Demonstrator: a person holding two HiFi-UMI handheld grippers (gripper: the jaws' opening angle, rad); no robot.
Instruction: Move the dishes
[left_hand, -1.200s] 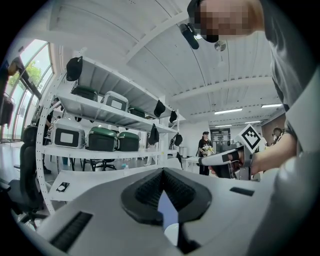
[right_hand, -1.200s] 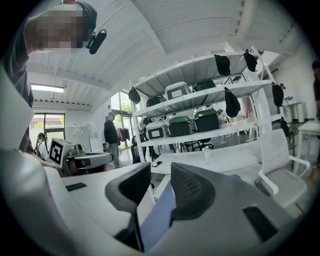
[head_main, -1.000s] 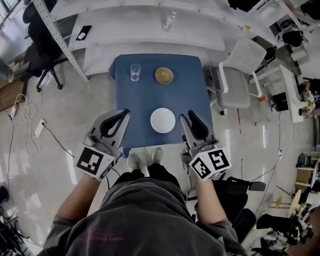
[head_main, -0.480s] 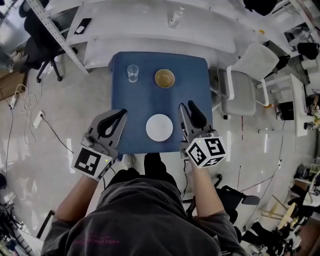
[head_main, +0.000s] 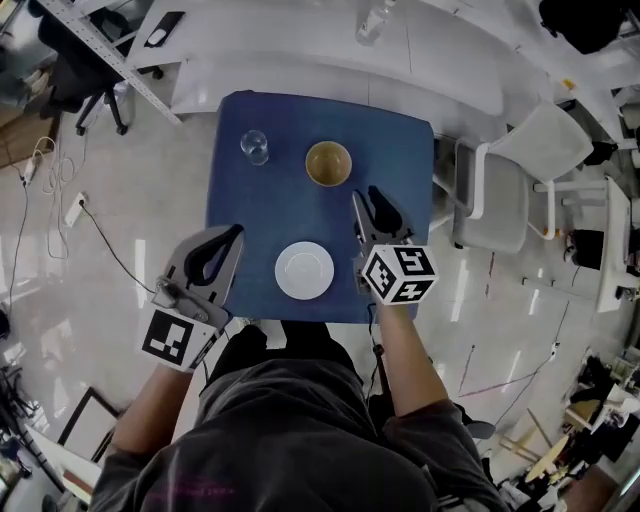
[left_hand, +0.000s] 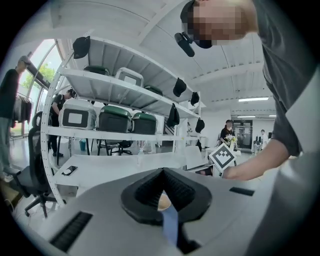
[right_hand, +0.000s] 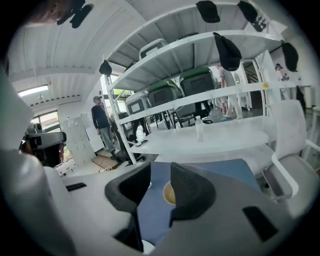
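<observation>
- Blue table (head_main: 262, 205), three dishes on it, none lifted. The white plate (head_main: 304, 270) lies at the near edge and serves as the marker for everything else here.
- A tan bowl (head_main: 328, 163) stands beyond the plate, a little to its right. A clear glass (head_main: 254, 147) stands beyond the plate to its left, well apart from it. Each dish has bare tabletop around it, which probably leaves room for jaws to come in from the side.
- The left gripper (head_main: 236, 232) hangs left of the plate, apart from it. Its jaws are pressed together with nothing between them. Judged from that, it is waiting and must spread before it can take anything.
- The right gripper (head_main: 367, 196) sits right of the plate and beyond it, roughly halfway to the bowl. Its jaws stand moderately apart and are empty.
- In the right gripper view the bowl shows through the gap between the jaws. That line-up suggests the bowl is its aim, with the rim a likely place to pinch.
- The task looks to be at its start.
</observation>
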